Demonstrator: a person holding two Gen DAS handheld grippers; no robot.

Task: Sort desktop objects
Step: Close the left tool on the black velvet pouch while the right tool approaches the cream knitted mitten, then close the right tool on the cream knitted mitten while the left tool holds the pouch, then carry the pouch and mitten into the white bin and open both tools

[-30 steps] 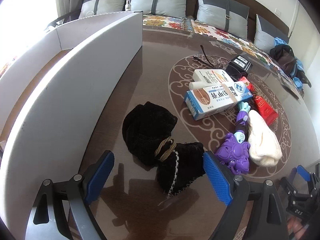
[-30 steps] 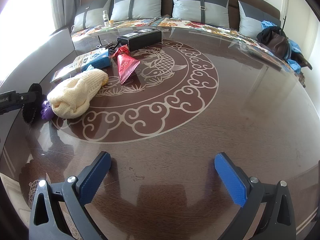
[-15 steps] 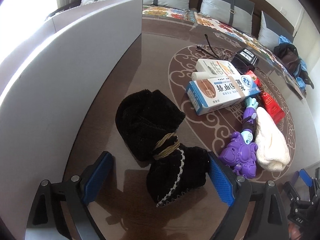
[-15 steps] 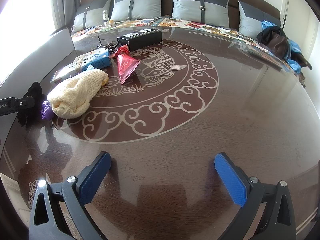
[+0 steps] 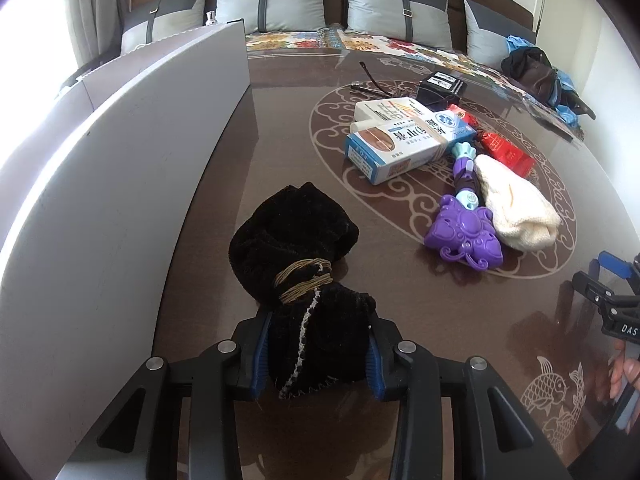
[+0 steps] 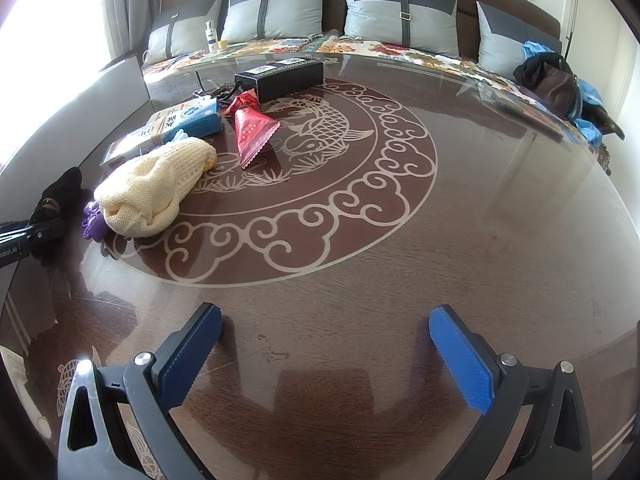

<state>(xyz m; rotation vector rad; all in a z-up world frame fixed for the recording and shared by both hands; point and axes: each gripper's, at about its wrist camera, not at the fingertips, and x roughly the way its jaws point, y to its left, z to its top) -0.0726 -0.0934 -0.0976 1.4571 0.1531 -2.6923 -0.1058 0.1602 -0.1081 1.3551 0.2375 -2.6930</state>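
Across a dark wooden surface (image 6: pixel 460 208) under glass, an inlaid pale ring of cloud scrolls and a fish is seen. Behind it a bench is lined with grey cushions (image 6: pixel 276 10) over a flowered cover, and a dark bag (image 6: pixel 554 80) is left at its far right end. A grey panel (image 5: pixel 120 184) is stood on edge along the left side of the surface.

The left tongs (image 5: pixel 316 354) are pointed steeply down, and their jaws are closing around the near end of a black knitted item (image 5: pixel 296 248) tied at its middle with tan cord; the blue pads are pressed against the fabric on both sides. The item is laid on the surface just beside the grey panel. The right tongs (image 6: pixel 324 356) are held over bare wood with the jaws wide apart and nothing between them. In the left wrist view they are seen at the right edge, with fingers of a hand (image 5: pixel 624 368) behind them.

Further off, a purple toy (image 5: pixel 464 228) is laid touching a cream knitted piece (image 5: pixel 516 204). Beyond these, a blue-and-white box (image 5: pixel 404 144) is seen with a white box (image 5: pixel 390 110) just behind it, a red packet (image 6: pixel 252 128) beside them and a black box (image 6: pixel 280 76) at the back. Nothing is placed between the left tongs and the black item.
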